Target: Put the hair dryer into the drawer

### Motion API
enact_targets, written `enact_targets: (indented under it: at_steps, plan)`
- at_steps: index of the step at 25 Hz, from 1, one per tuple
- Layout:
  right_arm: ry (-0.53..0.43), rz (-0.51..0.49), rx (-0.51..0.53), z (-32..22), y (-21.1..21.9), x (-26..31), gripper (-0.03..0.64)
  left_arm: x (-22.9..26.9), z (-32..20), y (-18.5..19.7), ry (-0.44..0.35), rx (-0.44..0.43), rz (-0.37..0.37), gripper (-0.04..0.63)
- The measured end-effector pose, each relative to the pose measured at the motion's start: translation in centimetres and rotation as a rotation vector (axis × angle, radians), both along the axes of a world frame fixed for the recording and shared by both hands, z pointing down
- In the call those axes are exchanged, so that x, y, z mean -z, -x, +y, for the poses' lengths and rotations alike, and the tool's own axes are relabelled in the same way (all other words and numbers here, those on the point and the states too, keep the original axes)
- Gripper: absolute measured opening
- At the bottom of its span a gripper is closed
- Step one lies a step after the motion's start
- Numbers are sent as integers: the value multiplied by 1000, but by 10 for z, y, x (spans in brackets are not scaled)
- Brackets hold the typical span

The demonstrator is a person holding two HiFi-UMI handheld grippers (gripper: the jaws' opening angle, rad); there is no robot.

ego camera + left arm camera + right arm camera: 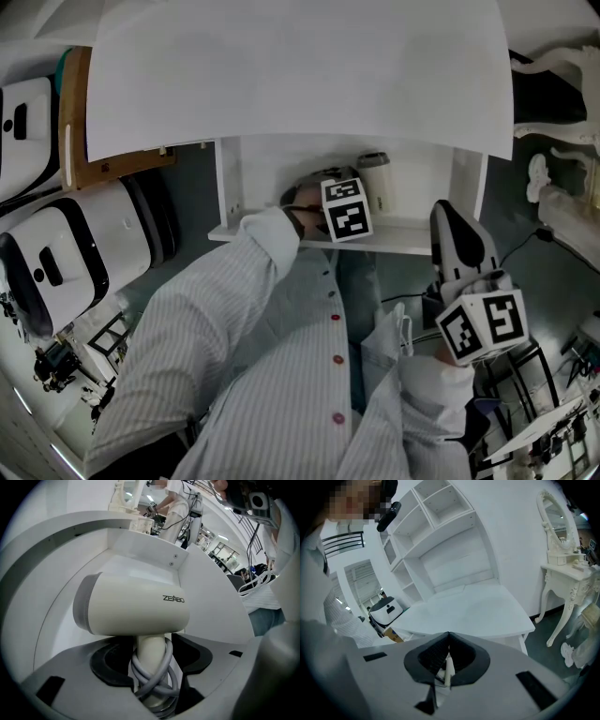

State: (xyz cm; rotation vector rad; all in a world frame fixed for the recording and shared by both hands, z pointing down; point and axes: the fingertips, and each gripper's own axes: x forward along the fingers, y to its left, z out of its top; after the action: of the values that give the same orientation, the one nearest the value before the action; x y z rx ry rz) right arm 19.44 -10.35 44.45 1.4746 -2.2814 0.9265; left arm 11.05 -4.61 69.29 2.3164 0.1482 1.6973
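**Dryer**. Pale body with a grey rear grille. The grey cord is wound round the handle.

- **Place:** It sits inside the open drawer, in the far part, with the barrel lying across the white floor. The drawer is pulled out from under the bench, toward the person.
- **Judgement:** It appears to be at its place already. The wound cord keeps anything from trailing over the rim.

**Left tool**. It reaches steeply down into the drawer.

- **State:** The jaws are spread on either side of the handle, and dark gaps show between the pads and the handle.
- **Judgement:** This looks like a slack hold, with the dryer's weight on the drawer floor rather than on the tool. Coming in from above suits the drawer's walls.

**Right tool**. It is held at the right, outside the drawer and nearer than it, pointing toward the bench.

- **State:** The jaws are pressed together and carry nothing.
- **Judgement:** It is probably kept aside to give the left tool room, and it is handy for pushing the drawer front.

**Left to do, by judgement:**

- Lift the left tool off the handle without snagging the cord.
- Close the drawer.
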Motion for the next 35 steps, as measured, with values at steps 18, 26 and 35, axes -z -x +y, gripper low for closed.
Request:
enact_targets:
  at_steps: [18,26,35]
  plan:
    - [-9,11,28,7,-1,14,11,7,0,6,-8,35,-51,291]
    - [-32,13,50,6,6,29,11,28,-8,14,-34,80,-35,291]
    - [-96,36,80,0,15,67,11,80,-22,11,-66,160,48,291]
